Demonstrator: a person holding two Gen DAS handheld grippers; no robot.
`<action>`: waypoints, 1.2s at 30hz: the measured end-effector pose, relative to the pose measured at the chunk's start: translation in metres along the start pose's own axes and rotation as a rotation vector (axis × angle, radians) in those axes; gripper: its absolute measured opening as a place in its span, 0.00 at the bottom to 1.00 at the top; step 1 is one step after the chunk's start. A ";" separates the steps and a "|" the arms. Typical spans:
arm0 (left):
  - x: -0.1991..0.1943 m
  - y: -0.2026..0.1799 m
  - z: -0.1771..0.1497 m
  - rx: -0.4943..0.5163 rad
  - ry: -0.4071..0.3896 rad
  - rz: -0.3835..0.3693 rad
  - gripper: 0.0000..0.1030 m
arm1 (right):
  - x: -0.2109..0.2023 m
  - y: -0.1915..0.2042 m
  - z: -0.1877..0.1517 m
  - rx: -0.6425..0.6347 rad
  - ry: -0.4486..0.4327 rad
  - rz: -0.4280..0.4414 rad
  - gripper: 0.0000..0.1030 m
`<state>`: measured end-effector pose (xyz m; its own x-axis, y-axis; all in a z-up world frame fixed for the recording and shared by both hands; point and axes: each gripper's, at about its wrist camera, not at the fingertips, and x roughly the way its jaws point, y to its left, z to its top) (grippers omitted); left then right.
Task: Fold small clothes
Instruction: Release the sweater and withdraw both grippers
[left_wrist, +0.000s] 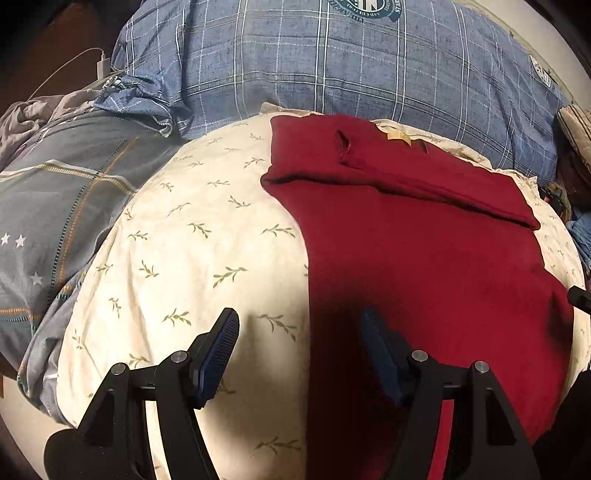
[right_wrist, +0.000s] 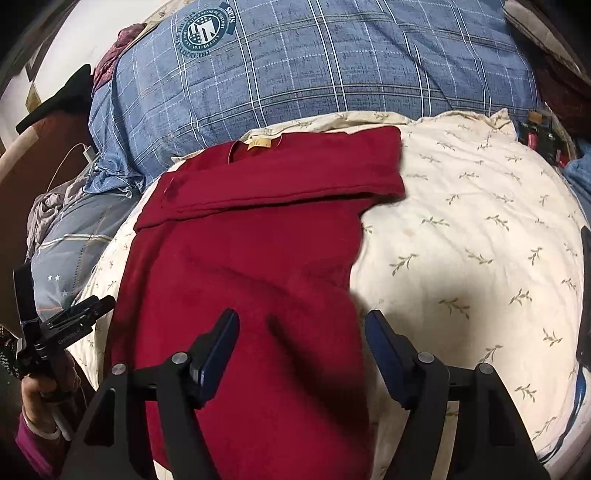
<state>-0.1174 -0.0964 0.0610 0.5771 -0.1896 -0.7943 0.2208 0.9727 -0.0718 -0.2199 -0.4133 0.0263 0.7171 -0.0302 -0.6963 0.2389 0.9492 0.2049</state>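
Both hand-held grippers, left (left_wrist: 300, 332) and right (right_wrist: 301, 332), hang wide open, holding nothing, over a red shirt's (right_wrist: 251, 258) near end; it lies partly folded on a leaf-print pillow (right_wrist: 480, 221).

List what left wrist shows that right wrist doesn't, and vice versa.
Left wrist only: the right gripper's tip at the frame edge.
Right wrist only: the person's left hand holding the left gripper's body, and the black item by the wall.
Both: red shirt with sleeves folded across, cream leaf-print pillow, blue plaid pillow, white charger; both grippers open.
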 end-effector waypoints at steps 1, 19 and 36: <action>0.000 0.000 -0.001 0.000 0.002 -0.002 0.65 | 0.000 0.000 -0.001 0.003 0.003 0.001 0.70; -0.006 -0.003 -0.014 0.033 0.024 -0.026 0.65 | -0.003 -0.013 -0.013 0.039 0.021 0.004 0.70; -0.013 0.008 -0.029 0.000 0.096 -0.080 0.65 | 0.001 -0.026 0.022 0.046 -0.035 -0.023 0.71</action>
<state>-0.1461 -0.0823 0.0538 0.4799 -0.2526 -0.8402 0.2628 0.9551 -0.1371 -0.2110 -0.4448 0.0360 0.7337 -0.0633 -0.6766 0.2843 0.9329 0.2210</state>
